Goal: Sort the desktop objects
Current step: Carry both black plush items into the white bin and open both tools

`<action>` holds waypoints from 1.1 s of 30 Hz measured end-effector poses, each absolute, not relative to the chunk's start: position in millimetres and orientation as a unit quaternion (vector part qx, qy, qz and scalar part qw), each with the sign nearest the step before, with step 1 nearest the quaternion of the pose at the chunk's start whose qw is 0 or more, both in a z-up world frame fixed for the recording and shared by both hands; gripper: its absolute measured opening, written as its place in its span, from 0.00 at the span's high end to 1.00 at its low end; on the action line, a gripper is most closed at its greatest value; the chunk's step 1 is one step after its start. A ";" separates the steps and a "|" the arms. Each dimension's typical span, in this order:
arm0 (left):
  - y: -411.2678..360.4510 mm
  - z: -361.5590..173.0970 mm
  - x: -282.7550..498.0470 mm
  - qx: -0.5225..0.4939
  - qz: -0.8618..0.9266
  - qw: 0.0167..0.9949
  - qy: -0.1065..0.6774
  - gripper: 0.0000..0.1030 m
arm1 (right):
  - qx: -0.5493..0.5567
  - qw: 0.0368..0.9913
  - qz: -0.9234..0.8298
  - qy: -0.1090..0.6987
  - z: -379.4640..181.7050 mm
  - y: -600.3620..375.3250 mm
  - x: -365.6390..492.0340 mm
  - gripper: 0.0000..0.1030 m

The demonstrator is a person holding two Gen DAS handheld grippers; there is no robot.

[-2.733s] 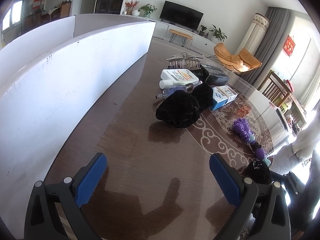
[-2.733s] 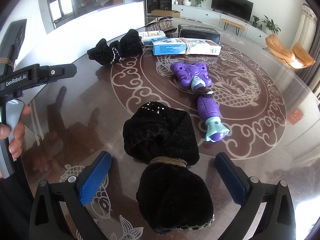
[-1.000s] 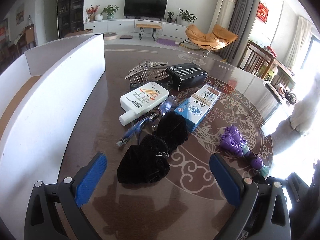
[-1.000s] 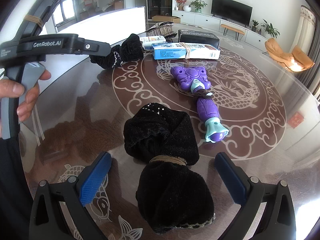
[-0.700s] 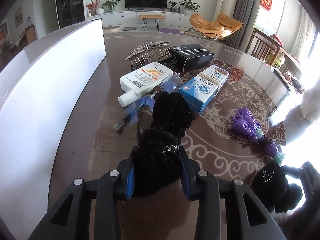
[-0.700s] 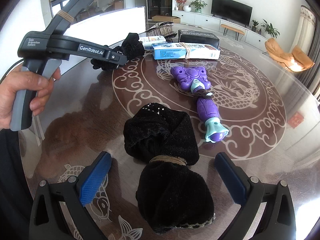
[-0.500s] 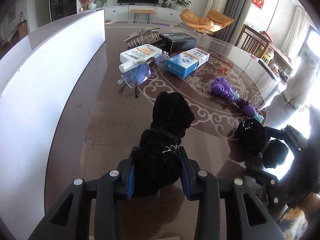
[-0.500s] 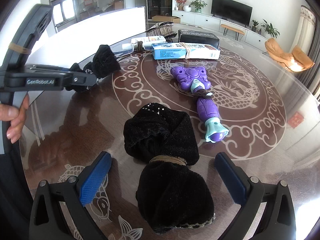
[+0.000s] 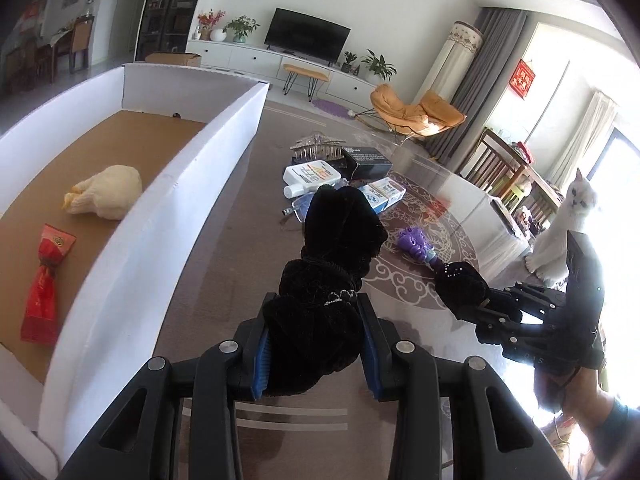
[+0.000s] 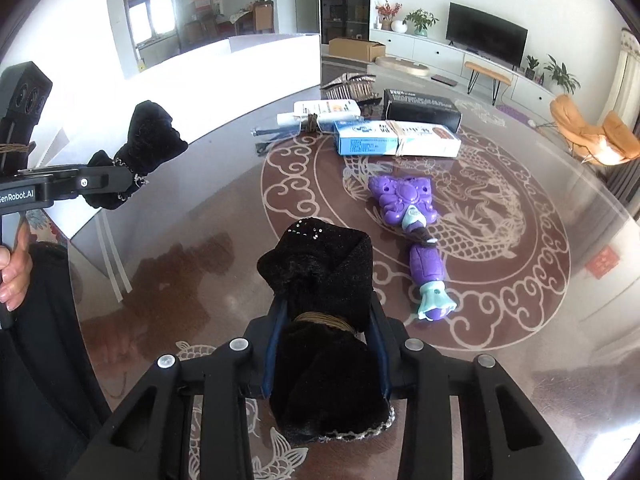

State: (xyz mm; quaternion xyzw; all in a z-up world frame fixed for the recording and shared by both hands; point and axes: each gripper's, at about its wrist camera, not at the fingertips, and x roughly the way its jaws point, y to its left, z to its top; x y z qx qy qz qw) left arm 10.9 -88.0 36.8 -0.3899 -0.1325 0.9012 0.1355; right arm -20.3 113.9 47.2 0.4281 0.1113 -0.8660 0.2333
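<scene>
Two black velvet pouches are held at once, one in each gripper. The left gripper (image 9: 316, 354) is clamped on the chain-tied pouch (image 9: 328, 280), whose lower bulb is pinched between the blue pads while its upper half stands free above the jaws, lifted off the counter (image 9: 248, 208) and just beside the white wall of the sorting box (image 9: 176, 200). The right gripper (image 10: 326, 354) is closed on the cord-tied pouch (image 10: 320, 280) — the pinch sits at and below the cord, the sequinned top protruding forward. The step in hand is judged to be the carry to the box; it would be done well if the left pouch were raised clear of the wall and released over bare cardboard, away from the cream pouch (image 9: 106, 192) and the red packet (image 9: 44, 284) — with the clamp kept firm until then, since soft velvet may slip.
</scene>
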 end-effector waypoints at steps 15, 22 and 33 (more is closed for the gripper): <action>-317.3 53.4 -38.5 -0.422 0.890 -0.088 -0.148 0.64 | 0.371 0.451 -0.808 0.075 156.5 -152.7 -62.4 0.63; -327.1 29.0 -39.5 -0.457 0.869 -0.103 -0.155 0.31 | 0.457 0.430 -0.764 0.150 90.0 -249.8 -84.3 0.18; -196.8 90.6 3.9 -0.352 0.922 0.018 -0.159 0.12 | 0.316 0.354 -0.868 0.145 132.1 -108.4 -40.9 0.00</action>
